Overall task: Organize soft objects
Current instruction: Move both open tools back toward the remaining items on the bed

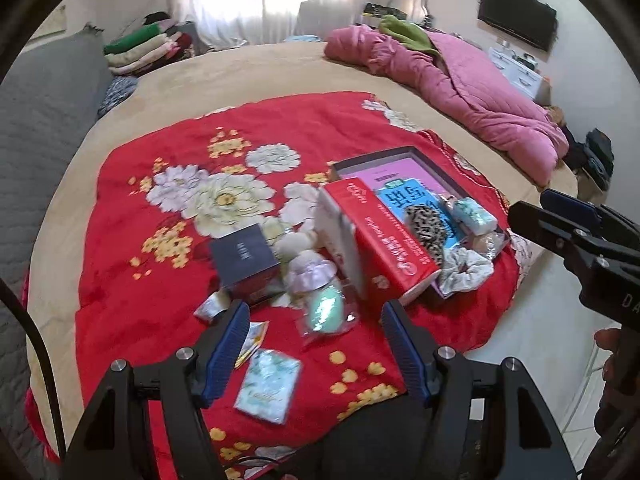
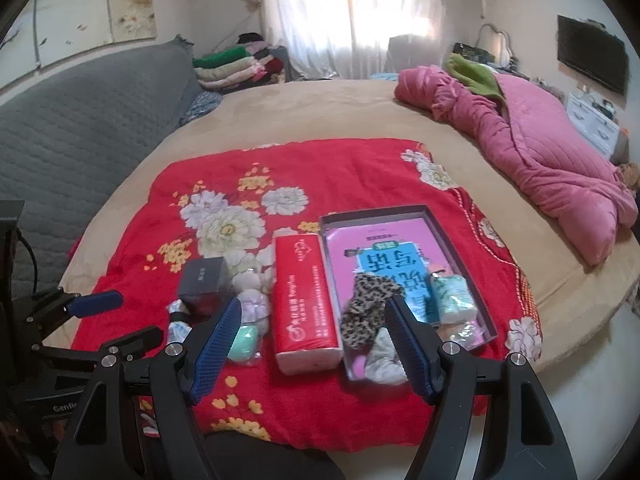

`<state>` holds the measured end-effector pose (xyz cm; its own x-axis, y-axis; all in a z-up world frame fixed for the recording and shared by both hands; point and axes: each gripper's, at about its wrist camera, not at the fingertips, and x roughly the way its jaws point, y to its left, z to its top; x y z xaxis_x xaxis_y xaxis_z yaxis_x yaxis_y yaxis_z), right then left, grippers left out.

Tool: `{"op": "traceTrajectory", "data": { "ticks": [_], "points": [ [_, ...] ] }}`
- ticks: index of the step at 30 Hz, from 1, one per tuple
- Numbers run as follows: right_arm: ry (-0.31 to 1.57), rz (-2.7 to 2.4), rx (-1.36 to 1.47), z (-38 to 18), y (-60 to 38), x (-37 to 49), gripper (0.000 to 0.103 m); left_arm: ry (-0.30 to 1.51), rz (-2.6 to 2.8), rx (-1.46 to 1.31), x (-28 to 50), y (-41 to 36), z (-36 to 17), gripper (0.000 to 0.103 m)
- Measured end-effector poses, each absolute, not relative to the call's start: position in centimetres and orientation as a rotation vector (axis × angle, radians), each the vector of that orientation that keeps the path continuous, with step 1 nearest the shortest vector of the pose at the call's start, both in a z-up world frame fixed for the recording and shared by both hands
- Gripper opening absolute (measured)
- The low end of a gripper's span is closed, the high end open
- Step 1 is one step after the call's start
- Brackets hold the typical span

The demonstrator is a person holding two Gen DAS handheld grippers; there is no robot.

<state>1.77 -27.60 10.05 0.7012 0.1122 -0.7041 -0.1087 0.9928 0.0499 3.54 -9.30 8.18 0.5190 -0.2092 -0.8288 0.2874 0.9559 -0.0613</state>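
Approach step: left gripper (image 1: 314, 340) and right gripper (image 2: 314, 340) both spread, empty; mint sponge pack (image 1: 326, 310) just ahead of left, leopard scrunchie (image 2: 366, 312) in tray (image 2: 374, 211) ahead of right; next, descend and pinch.

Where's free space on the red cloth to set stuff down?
Free: far half of the red cloth, beyond the tray and tissue pack. Crowded: near strip from the dark box across to the tray.

white scrunchie (image 2: 382, 362) half hidden behind finger, box print partly covered
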Motion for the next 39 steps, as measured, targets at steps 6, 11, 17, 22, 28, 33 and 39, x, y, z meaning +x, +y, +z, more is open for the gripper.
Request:
{"op": "traceTrajectory", "data": {
  "ticks": [6,11,17,22,28,33,39],
  "points": [
    [0.789,0.158,-0.018,9.9,-25.6,1.7,0.075,0.990,-0.261,0.068,3.2,-7.1,7.9,0.068],
    [0.797,0.180,-0.033,9.4,-24.4,1.7,0.075,0.994,-0.240,0.052,2.7,-5.7,7.6,0.068],
    [0.803,0.194,-0.048,9.1,-23.4,1.8,0.075,1.002,-0.222,0.032,2.4,-4.1,7.1,0.068],
    [0.818,0.210,-0.063,8.4,-22.5,2.0,0.075,1.012,-0.196,0.009,2.5,-2.4,6.6,0.068],
    [0.854,0.248,-0.111,7.0,-20.5,2.8,0.075,1.045,-0.159,-0.001,2.7,0.0,5.0,0.068],
    [0.890,0.291,-0.154,4.9,-18.5,3.1,0.075,1.101,-0.195,-0.038,2.7,1.3,2.5,0.068],
    [0.941,0.323,-0.158,2.5,-17.3,3.4,0.075,1.167,-0.240,-0.009,2.4,0.6,-0.9,0.068]
  ]
}}
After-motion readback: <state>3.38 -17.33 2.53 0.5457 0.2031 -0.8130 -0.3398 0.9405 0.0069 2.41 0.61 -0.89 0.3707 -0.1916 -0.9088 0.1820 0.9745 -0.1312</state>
